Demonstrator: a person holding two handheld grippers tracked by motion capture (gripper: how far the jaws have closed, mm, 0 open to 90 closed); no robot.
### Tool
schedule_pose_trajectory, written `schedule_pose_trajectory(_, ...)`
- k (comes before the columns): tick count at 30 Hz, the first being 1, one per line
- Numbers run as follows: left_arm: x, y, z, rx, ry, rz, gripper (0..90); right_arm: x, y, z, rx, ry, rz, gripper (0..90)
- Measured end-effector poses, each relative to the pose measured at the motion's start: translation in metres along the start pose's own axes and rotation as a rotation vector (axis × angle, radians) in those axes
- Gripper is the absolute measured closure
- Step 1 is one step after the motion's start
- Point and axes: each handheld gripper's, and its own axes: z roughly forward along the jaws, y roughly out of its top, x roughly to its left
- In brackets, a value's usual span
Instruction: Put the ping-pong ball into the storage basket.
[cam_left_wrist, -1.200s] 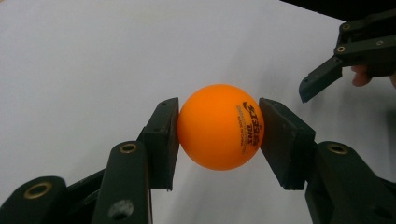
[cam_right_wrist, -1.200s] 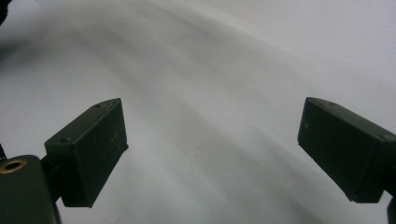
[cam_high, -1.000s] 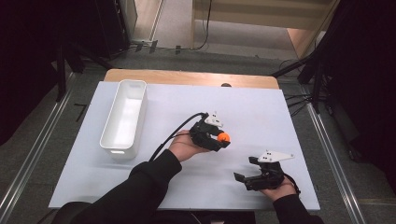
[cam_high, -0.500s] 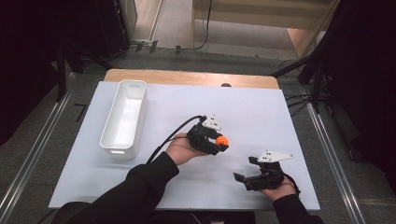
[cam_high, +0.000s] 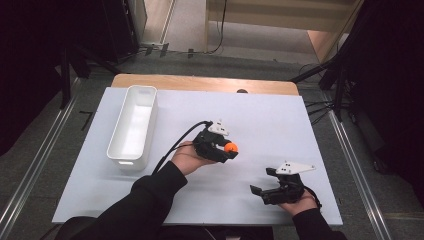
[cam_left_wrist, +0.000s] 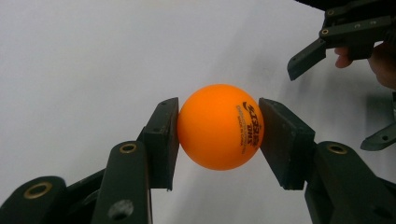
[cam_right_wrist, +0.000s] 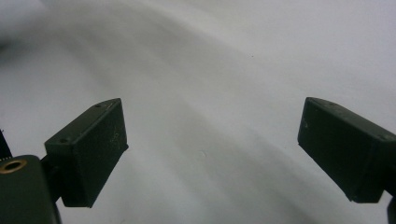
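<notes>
The left gripper (cam_left_wrist: 219, 126) is clamped on an orange ball (cam_left_wrist: 220, 126), one jaw pressing each side at about its widest part, so the grip looks centred and secure. In the high view the ball (cam_high: 230, 147) sits at the tip of that gripper (cam_high: 227, 149), held above the white table (cam_high: 280, 120) and well to the right of the white bin (cam_high: 132, 125), which stands lengthwise near the table's left edge. The right gripper (cam_high: 260, 192) rests low in the person's hand, farther from the bin than the ball and nearer the person, with its jaws spread wide and nothing between them (the right gripper view (cam_right_wrist: 210, 154) shows bare table between the two pads).

The step in hand looks like carrying the ball, and the bin is the only receptacle in sight, so it is the likely goal. To do it well, keep the squeeze steady and light, since a smooth hollow ball can pop out sideways. Bring it across to the bin level, lower it inside the walls, and only then part the jaws, so it cannot bounce out.
</notes>
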Motion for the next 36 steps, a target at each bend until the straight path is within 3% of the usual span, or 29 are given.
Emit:
schedule_pose_trajectory(14, 0.008, -0.002, -0.011, -0.002, 0.022, -0.005, 50.7, 0.0, 0.001, 0.001, -0.003, 0.009, -0.009, 6.7)
schedule_pose_trajectory(18, 0.009, -0.001, -0.013, -0.002, 0.016, -0.028, 50.7, 0.001, 0.001, 0.001, -0.001, 0.006, -0.012, 6.8)
schedule_pose_trajectory(26, 0.013, 0.001, -0.023, -0.007, 0.033, -0.027, 50.7, 0.001, 0.001, 0.0, -0.001, 0.008, -0.004, 6.7)
schedule_pose_trajectory(36, 0.02, 0.001, -0.033, -0.014, 0.053, -0.057, 50.7, 0.001, 0.001, 0.001, -0.003, 0.008, -0.005, 6.8)
